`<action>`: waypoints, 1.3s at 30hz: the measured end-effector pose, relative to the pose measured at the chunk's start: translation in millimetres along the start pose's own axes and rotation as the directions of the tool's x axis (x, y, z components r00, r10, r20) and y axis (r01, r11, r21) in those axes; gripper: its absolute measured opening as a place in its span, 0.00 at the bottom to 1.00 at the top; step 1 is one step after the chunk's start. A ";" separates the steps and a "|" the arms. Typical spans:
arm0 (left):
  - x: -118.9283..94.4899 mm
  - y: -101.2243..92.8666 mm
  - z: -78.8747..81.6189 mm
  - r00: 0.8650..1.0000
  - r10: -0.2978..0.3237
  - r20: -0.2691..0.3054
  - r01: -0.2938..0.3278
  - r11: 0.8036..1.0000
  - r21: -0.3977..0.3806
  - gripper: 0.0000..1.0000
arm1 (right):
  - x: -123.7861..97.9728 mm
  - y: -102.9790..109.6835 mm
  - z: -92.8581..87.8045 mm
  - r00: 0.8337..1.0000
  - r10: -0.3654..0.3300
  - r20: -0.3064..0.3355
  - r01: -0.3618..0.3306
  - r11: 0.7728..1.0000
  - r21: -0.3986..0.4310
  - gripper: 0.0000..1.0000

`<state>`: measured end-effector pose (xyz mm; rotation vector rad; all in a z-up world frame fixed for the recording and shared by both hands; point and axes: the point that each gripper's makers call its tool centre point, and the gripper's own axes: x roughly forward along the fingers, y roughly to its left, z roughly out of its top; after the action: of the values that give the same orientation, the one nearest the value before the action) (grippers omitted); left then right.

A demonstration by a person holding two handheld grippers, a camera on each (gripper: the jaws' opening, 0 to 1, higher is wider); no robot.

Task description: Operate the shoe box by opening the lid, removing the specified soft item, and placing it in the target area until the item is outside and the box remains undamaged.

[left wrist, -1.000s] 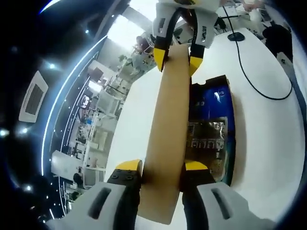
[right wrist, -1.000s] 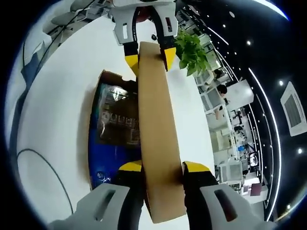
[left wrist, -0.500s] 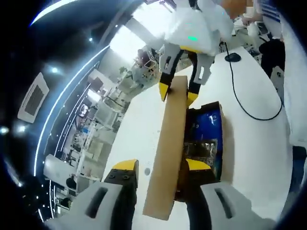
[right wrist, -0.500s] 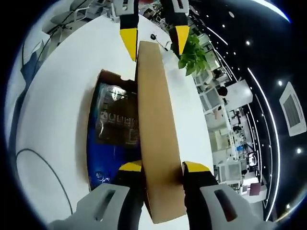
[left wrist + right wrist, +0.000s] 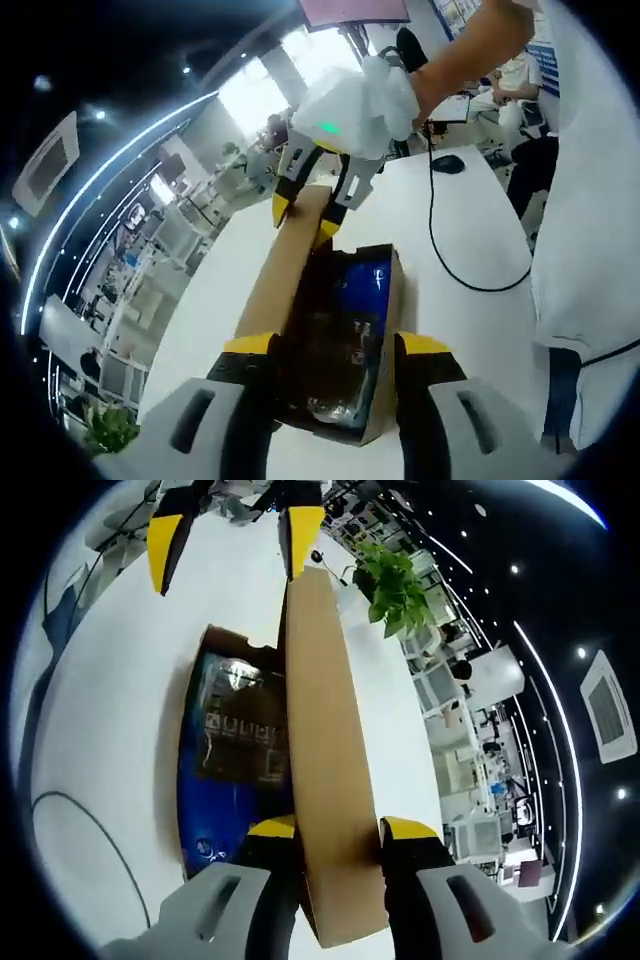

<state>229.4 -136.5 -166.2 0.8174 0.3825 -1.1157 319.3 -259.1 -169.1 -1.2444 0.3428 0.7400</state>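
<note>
An open cardboard shoe box (image 5: 391, 335) (image 5: 214, 640) lies on the white table, with a shiny blue soft packet (image 5: 347, 318) (image 5: 228, 755) inside it. Its brown lid (image 5: 273, 282) (image 5: 320, 730) stands up on edge along one long side. My right gripper (image 5: 338, 828) (image 5: 305, 215) is shut on one end of the lid. My left gripper (image 5: 337, 345) (image 5: 232, 535) is open, its jaws spread wide above the box's other end, off the lid, with the packet showing between them.
A black cable (image 5: 442, 252) (image 5: 90, 820) runs over the white table (image 5: 470, 210) to a mouse (image 5: 446, 164). A person in white (image 5: 585, 230) stands beside the table. A potted plant (image 5: 393, 584) sits past the lid.
My left gripper has let go of the lid's end, opened wide and shifted sideways over the open box. The right gripper still holds the lid on edge.
</note>
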 end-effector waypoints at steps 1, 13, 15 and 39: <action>1.4 -0.5 -2.2 1.000 0.001 -0.003 -0.001 1.000 0.004 0.46 | 0.0 0.0 0.1 1.000 0.000 0.000 0.000 1.000 0.000 0.30; 39.4 -21.5 -64.3 0.984 -0.152 -0.091 0.144 0.985 -0.092 0.41 | 0.1 0.7 0.3 1.000 -0.001 -0.004 0.001 1.000 0.003 0.30; 44.0 -24.3 -70.1 0.979 -0.173 -0.110 0.164 0.982 -0.092 0.39 | 0.2 0.6 0.3 1.000 -0.001 -0.005 0.001 1.000 0.004 0.30; 77.4 -38.4 -95.5 0.939 -0.289 -0.186 0.272 0.956 -0.110 0.26 | -0.3 2.0 1.2 1.000 0.000 -0.004 0.000 1.000 0.001 0.30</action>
<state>238.3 -122.5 -294.0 0.8207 0.7287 -1.2763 317.5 -257.8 -170.0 -1.2452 0.3461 0.7380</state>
